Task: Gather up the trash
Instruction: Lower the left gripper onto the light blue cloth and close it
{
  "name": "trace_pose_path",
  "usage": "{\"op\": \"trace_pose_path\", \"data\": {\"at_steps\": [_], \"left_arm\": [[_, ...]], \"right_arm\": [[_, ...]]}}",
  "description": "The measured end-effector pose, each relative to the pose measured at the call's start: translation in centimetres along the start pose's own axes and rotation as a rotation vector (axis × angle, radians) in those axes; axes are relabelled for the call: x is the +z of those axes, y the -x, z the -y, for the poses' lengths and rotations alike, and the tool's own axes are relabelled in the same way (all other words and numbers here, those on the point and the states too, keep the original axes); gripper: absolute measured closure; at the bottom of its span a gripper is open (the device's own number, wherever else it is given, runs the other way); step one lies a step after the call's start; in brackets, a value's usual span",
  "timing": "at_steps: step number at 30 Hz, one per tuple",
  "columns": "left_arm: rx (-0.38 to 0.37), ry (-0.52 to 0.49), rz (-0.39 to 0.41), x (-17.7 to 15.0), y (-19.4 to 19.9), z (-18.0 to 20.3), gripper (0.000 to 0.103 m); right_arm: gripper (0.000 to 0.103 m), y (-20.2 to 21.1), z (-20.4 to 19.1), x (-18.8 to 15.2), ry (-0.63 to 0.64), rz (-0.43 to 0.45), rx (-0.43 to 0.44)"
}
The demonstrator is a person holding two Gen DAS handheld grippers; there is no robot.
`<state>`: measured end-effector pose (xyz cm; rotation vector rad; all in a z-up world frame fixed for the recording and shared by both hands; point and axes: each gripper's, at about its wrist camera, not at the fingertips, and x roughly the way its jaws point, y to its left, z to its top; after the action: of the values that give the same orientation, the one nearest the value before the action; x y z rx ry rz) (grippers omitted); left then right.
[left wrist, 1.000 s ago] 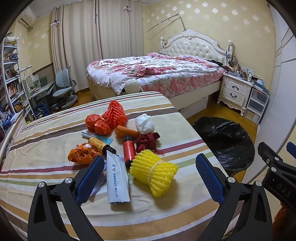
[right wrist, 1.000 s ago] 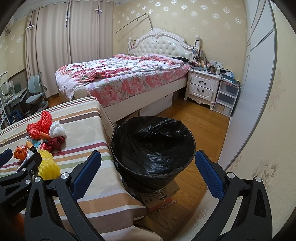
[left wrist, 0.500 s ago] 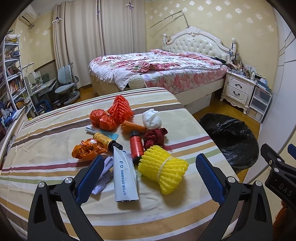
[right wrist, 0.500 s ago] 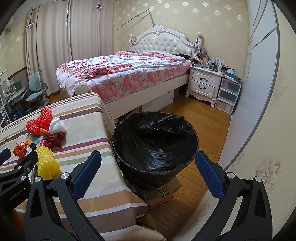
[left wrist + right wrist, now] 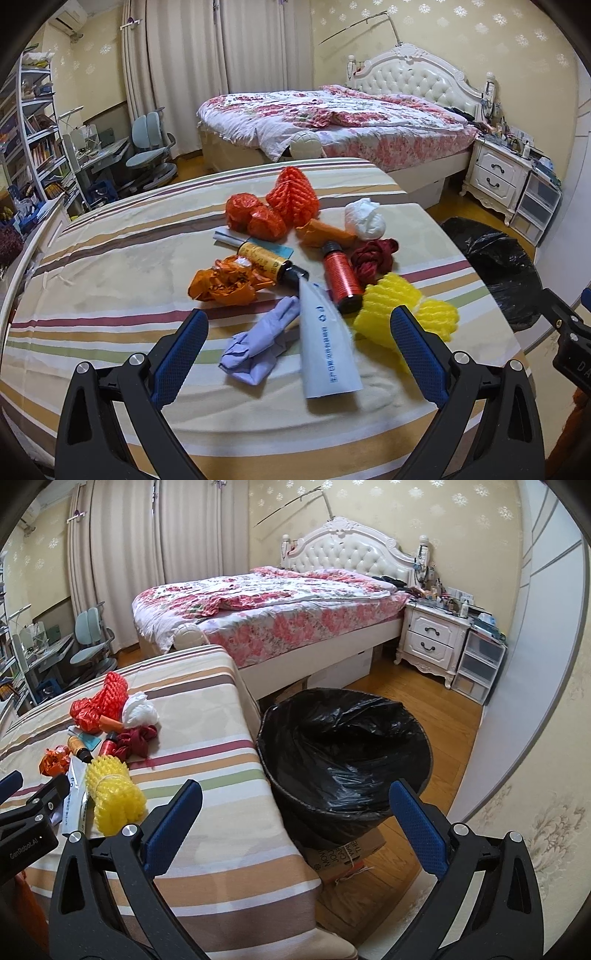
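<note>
- The left tool [image 5: 297, 338] has come in lower over the trash pile than a second ago, jaws spread wide and holding nothing; the white tube [image 5: 325, 354] and the crumpled lilac paper [image 5: 262, 343] now lie between its fingers
- The yellow foam net [image 5: 406, 317] sits just right of the white tube, the red bottle [image 5: 340, 277] just behind it, all on the striped desk [image 5: 110, 266]
- The right tool [image 5: 295, 819] has barely moved, wide open and empty, beside the black-lined bin [image 5: 343, 753], which is well right of the white tube, off the desk
- Judgement: a first pickup is being lined up; no piece looks collected yet
</note>
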<state>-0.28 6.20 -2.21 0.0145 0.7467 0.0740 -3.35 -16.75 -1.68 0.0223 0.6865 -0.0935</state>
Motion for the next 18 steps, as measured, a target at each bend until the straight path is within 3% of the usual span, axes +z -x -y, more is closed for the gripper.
{"op": "trace_pose_path", "data": {"at_steps": [2,4,6,14,16,18], "left_arm": [[0.015,0.006,-0.019,-0.5,-0.2,-1.3,0.007],[0.032,0.009,-0.029,-0.9,-0.4,-2.4,0.007],[0.047,0.012,-0.039,-1.2,-0.7,-3.2,0.007],[0.047,0.015,-0.070,-1.3,-1.7,-4.2,0.008],[0.042,0.006,-0.074,-1.2,-1.7,-4.4,0.014],[0.011,0.004,-0.090,-1.3,-2.1,-4.6,0.030]], "right_arm": [[0.007,-0.4,-0.4,0.0,0.007,-0.017,0.016],[0.020,-0.8,-0.9,0.1,0.014,-0.035,0.034],[0.025,-1.2,-1.4,0.0,0.015,-0.054,0.051],[0.025,-2.3,-2.6,0.0,0.033,-0.078,0.072],[0.025,-2.5,-2.7,0.1,0.037,-0.081,0.074],[0.025,-2.7,-2.8,0.2,0.040,-0.084,0.078]]}}
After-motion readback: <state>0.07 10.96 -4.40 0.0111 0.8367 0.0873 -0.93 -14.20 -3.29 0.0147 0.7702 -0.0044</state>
